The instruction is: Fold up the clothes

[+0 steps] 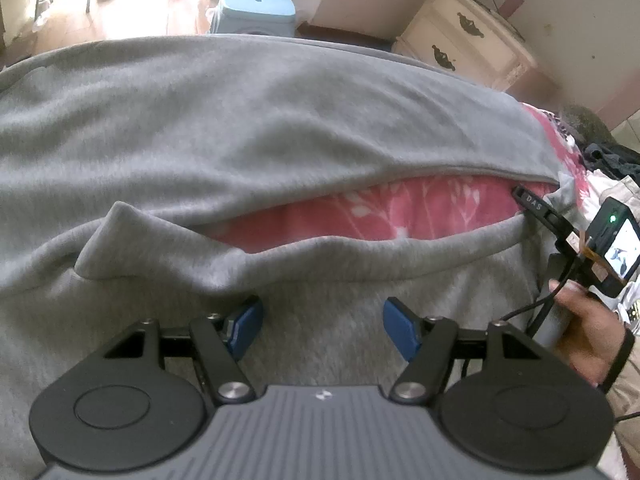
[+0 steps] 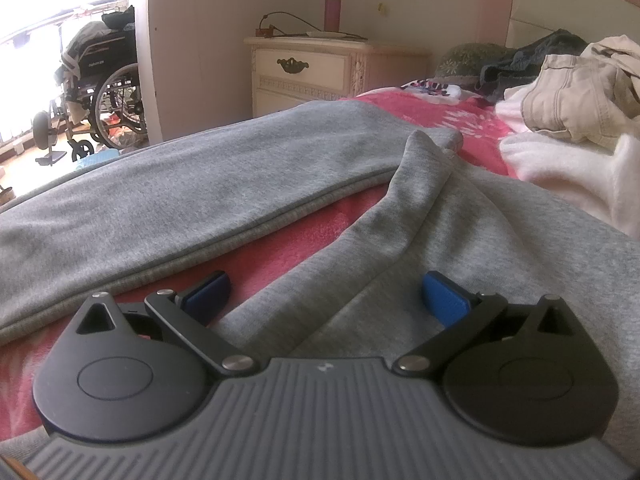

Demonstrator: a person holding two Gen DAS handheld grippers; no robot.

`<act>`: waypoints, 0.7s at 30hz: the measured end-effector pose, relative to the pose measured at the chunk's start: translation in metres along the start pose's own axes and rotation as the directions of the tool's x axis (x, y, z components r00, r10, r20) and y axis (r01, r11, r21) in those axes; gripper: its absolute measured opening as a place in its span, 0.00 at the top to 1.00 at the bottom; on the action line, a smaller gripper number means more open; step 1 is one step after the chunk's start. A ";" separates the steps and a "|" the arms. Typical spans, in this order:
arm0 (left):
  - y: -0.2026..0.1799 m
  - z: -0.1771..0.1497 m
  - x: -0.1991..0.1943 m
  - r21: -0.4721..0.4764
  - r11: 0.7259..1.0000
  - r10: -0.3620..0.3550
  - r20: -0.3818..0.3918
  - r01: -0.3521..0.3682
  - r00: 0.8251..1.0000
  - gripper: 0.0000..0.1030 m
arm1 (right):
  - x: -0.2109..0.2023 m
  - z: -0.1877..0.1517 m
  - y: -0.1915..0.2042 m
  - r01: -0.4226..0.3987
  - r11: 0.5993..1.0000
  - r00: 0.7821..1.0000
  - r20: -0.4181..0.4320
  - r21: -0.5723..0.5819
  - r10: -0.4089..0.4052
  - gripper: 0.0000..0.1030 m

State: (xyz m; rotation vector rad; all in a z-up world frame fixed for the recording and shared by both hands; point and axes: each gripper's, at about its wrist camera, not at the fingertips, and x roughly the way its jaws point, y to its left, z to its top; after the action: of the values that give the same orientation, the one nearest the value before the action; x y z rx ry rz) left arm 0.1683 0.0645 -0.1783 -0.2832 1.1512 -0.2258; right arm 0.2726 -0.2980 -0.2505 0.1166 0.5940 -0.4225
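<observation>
Covering most of the bed, a pink floral blanket [image 1: 380, 216] is overlaid by the grey sweatpants [image 1: 240, 128], spread flat with both legs parted. The left gripper [image 1: 322, 326] is held wide over one leg, gripping nothing; the right gripper [image 2: 326, 300] is likewise spread wide, straddling that leg's edge.
</observation>
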 end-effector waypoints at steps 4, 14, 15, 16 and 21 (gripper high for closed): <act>0.003 0.000 -0.001 -0.008 1.000 -0.011 0.000 0.011 1.000 0.34 | 0.003 0.012 0.001 0.013 1.000 0.997 -0.076 0.014 -0.012 0.01; 0.005 0.000 -0.002 -0.037 0.999 -0.020 0.003 0.020 1.000 0.34 | -0.016 0.078 -0.071 -0.142 0.974 0.934 -0.303 0.177 0.191 0.01; 0.005 0.000 -0.002 -0.039 0.999 -0.021 0.004 0.021 1.000 0.34 | -0.029 0.083 -0.087 -0.139 0.967 0.941 -0.275 0.214 0.196 0.01; 0.005 0.000 -0.002 -0.040 0.999 -0.020 0.004 0.020 1.000 0.34 | -0.042 0.085 -0.108 -0.113 0.962 0.951 -0.253 0.248 0.177 0.01; 0.003 0.000 -0.001 -0.030 0.999 -0.016 0.005 0.017 1.000 0.33 | -0.070 0.074 -0.203 0.126 0.913 0.953 -0.302 0.388 -0.003 0.01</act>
State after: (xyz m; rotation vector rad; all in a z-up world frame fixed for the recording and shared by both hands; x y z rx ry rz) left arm 0.1678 0.0681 -0.1784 -0.3194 1.1483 -0.2225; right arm 0.1737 -0.4747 -0.1467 0.5668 0.8019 -0.5957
